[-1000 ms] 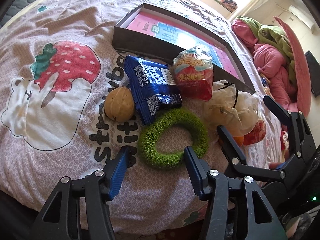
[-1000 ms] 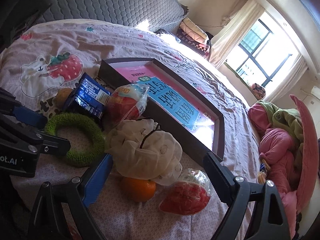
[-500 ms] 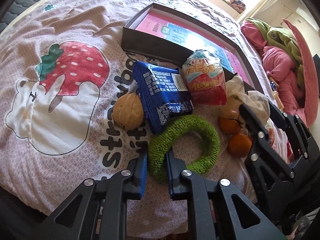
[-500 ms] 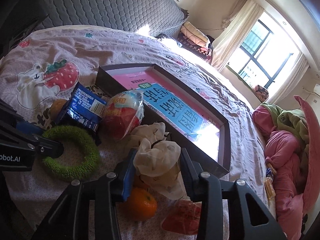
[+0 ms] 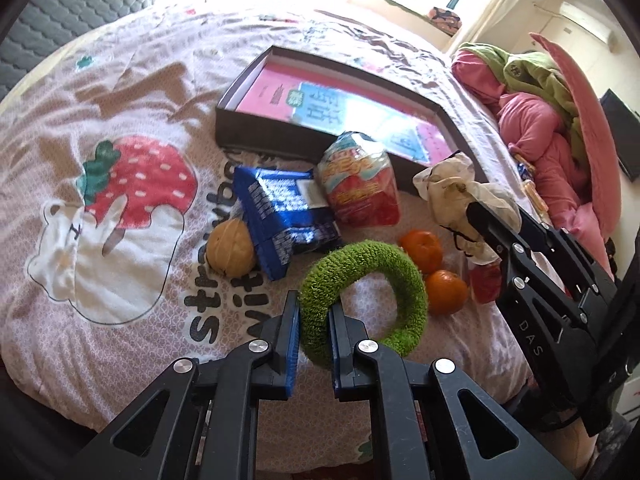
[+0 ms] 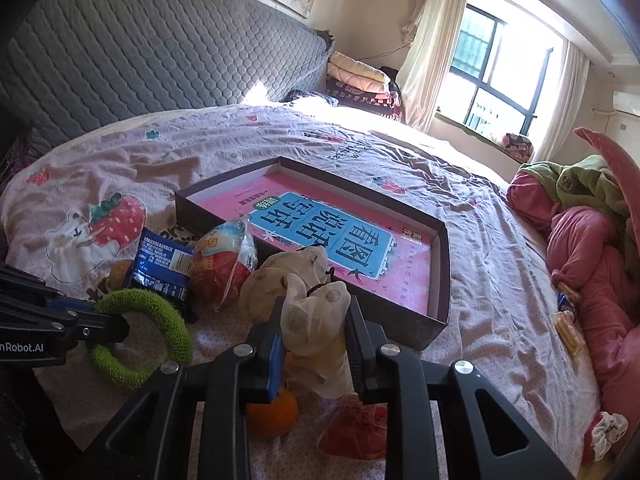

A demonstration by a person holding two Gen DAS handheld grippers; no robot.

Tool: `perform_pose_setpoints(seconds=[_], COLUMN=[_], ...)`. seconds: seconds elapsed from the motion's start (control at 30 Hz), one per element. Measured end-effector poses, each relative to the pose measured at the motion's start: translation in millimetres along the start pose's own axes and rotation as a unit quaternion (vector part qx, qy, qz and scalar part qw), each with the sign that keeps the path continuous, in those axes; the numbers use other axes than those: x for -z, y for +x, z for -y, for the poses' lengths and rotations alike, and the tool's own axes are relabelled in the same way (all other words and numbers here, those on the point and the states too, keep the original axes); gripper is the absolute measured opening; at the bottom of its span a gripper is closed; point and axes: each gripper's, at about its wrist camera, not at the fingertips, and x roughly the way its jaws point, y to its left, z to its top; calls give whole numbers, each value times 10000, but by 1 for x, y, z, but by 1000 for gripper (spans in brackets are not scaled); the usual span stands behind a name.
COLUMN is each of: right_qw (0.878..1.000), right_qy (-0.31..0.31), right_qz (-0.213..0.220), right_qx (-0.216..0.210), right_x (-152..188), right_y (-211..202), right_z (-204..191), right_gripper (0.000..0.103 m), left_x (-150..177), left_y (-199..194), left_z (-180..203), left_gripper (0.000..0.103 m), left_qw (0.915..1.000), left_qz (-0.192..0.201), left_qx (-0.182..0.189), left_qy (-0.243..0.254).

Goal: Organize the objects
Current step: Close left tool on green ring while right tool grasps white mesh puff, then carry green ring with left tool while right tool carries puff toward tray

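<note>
My left gripper is shut on the rim of a fuzzy green ring and holds it lifted off the bedspread; the ring also shows in the right wrist view. My right gripper is shut on a crumpled cream cloth, raised above the bed; the cloth also shows in the left wrist view. A shallow dark box with a pink and blue printed bottom lies just beyond, also in the left wrist view.
On the bedspread lie a blue snack packet, a red and white snack bag, a walnut, two oranges and a small red packet. Pink and green bedding is piled at the right.
Both grippers have closed, the left on the green ring and the right on the cream cloth. Both have lifted their loads off the bed, uncovering the oranges.
</note>
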Motion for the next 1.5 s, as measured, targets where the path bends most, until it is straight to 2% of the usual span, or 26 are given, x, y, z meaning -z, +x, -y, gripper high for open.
perform_pose_setpoints(seconds=[0.6,1.07,1.5], right_qw=[9963,9929,9922], right_qy=[474,642,811], right_qz=[639,969,931], right_qx=[-311,-247,-147], right_x=[-6,-9,-16], right_y=[-31,-44,-33], right_z=[7,12,26], right_gripper=[27,27,27], left_x=[-23,-35,-68], left_y=[-37,-47,-35], left_z=[23,26,19], left_gripper=[12,12,12], left_qw=[9949,9906,9885], left_qz=[887,1191,1372], left_qx=[-280,-474,-469], left_qy=[397,482,418])
